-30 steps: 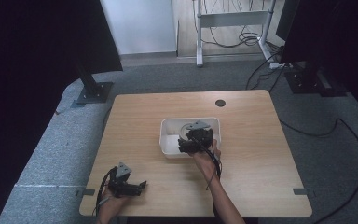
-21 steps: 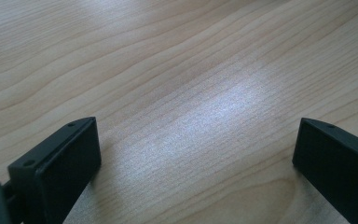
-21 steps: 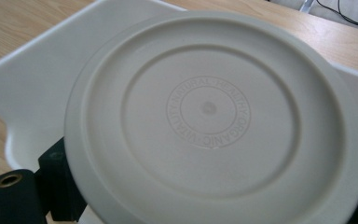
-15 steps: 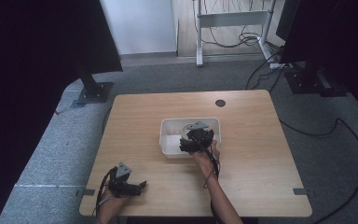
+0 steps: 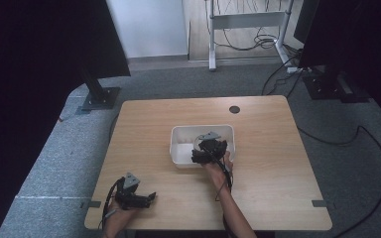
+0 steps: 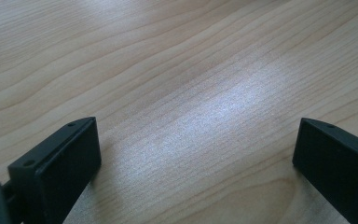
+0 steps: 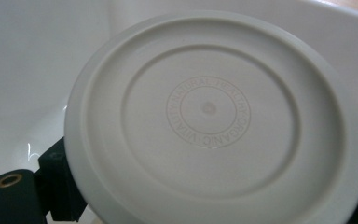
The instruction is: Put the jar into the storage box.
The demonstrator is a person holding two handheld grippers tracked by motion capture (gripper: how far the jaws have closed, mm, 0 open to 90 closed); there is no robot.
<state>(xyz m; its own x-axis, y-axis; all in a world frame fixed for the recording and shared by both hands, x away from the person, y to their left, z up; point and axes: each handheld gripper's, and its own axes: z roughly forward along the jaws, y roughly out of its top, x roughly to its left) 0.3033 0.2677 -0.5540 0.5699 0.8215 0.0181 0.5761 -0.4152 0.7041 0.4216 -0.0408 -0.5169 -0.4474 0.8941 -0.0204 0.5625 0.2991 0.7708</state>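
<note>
From above, I see my right gripper (image 5: 204, 152) inside the white rectangular plastic tub (image 5: 178, 148) mid-table; my left gripper (image 5: 146, 198) rests near the wooden table's (image 5: 268, 119) front edge. Left gripper view: jaws wide apart over bare wood. Right gripper view: jaws clamp a round white plastic lid (image 7: 214, 121) inside the tub.

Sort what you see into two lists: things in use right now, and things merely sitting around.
In use: right gripper, fingers either side of a round white lid; white bin it reaches into.

Sitting around: left gripper, fingers open over bare table; black stands, floor cables.
</note>
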